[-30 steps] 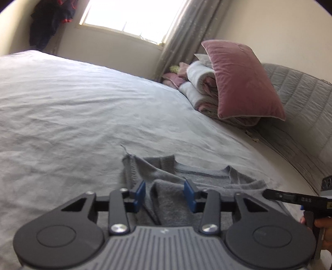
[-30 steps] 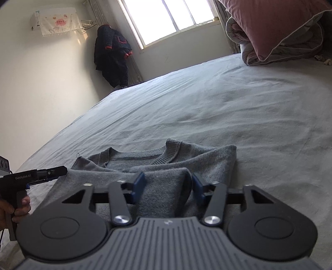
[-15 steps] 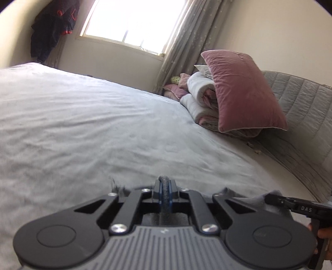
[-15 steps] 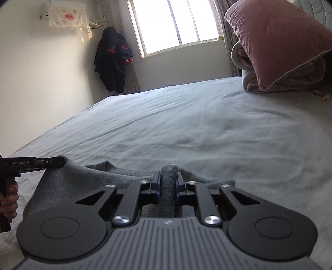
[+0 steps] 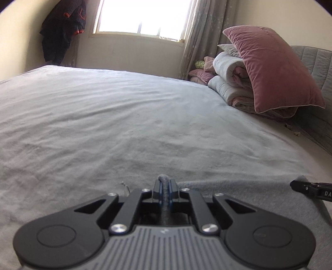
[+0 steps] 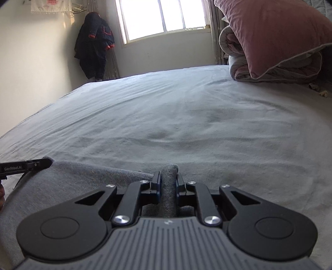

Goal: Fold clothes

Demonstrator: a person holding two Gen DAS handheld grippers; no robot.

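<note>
A grey knit sweater [image 5: 238, 187] lies at the near edge of the bed, stretched between both grippers. My left gripper [image 5: 164, 187] is shut on a pinched fold of its fabric. In the right wrist view the sweater [image 6: 72, 178] spreads to the left, and my right gripper [image 6: 168, 178] is shut on another thick fold of it. Each gripper's black tip shows in the other's view: the right one [image 5: 307, 190] at the far right edge, the left one [image 6: 27, 165] at the far left edge. Most of the sweater is hidden under the gripper bodies.
A wide grey bed sheet [image 5: 124, 124] stretches ahead. A pink pillow [image 5: 269, 68] on folded quilts [image 5: 228, 83] rests against the grey headboard [image 5: 311, 68] at the right. A dark jacket [image 6: 93, 45] hangs in the corner by the window [image 6: 161, 16].
Both grippers went from open around the sweater to shut on folds of it. They have since tilted up, so the sweater's neckline has dropped out of sight.
</note>
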